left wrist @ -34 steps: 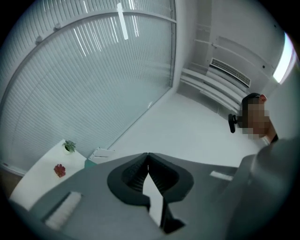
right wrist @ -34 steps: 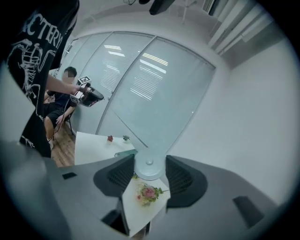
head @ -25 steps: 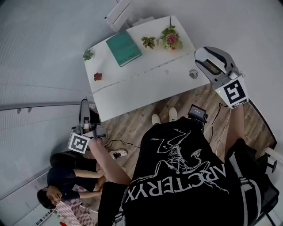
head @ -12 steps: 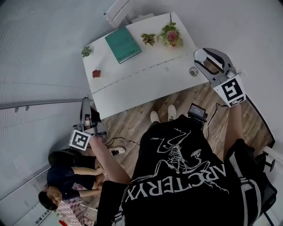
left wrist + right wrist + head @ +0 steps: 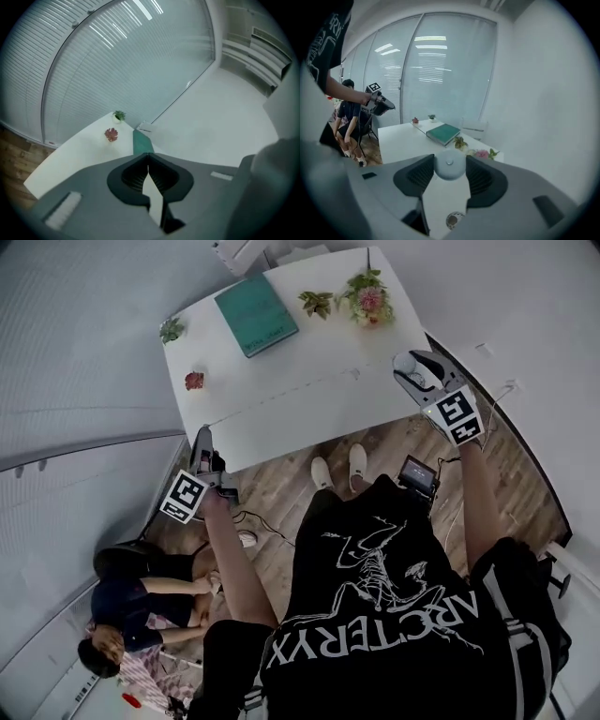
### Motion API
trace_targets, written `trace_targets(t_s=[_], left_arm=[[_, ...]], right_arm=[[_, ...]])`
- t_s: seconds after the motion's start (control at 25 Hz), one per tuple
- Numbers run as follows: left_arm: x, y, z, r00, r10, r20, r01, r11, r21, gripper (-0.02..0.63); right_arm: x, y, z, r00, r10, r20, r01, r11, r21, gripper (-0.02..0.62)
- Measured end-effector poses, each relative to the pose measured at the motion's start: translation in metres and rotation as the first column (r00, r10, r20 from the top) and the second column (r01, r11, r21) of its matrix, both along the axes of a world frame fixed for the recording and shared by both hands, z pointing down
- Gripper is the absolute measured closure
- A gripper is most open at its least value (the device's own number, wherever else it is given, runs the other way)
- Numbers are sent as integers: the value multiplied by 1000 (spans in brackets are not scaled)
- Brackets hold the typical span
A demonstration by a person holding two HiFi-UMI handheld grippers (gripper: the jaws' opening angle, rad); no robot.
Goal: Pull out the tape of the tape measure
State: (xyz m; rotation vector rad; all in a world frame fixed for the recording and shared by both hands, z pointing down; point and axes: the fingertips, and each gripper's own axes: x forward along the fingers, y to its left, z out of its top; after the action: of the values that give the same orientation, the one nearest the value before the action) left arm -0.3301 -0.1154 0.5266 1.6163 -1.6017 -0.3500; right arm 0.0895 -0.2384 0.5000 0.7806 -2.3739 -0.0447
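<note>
Right gripper [image 5: 450, 163] is clamping the round white tape measure [image 5: 449, 170] over the table [image 5: 401, 140]; left gripper [image 5: 148, 155] is holding its jaws together, empty.

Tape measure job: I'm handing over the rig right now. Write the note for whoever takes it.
Left tongs: shut, empty, beside the table's left near corner.
Right tongs: shut on the round tape measure, above the table's right end.
Done: tape measure is in the grip.
Left: no tape shows yet; open the left tongs, take the tape's tip and pull it out.
</note>
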Motion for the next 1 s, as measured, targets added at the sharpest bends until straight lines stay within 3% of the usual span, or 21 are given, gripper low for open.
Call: trace_targets(t_s=[0.12, 0.32, 0.44, 0.8, 0.92, 1.0], left_arm=[[-4, 0, 60, 999, -9, 33, 14, 989, -144, 592], [-15, 11, 144, 996, -40, 82, 67, 929, -365, 592], [-21, 8, 163, 994, -47, 103, 85, 911, -404, 592], [-25, -1, 178, 989, -23, 148, 88, 887, -452, 591], [-26, 4, 184, 986, -28, 162, 102, 878, -468, 589], [-28, 7, 186, 986, -49, 158, 118, 878, -463, 515]], right_arm=[[-6, -2, 64, 999, 1, -37, -5, 994, -105, 376], [-22, 1, 151, 996, -4, -90, -18, 968, -250, 376], [-29, -5, 177, 995, 8, -97, -36, 957, -288, 376], [-33, -7, 206, 992, 17, -125, -61, 932, -356, 374], [-35, -2, 213, 991, 0, -131, -51, 921, -385, 325], [-34, -3, 213, 993, 16, -120, -62, 920, -388, 316]])
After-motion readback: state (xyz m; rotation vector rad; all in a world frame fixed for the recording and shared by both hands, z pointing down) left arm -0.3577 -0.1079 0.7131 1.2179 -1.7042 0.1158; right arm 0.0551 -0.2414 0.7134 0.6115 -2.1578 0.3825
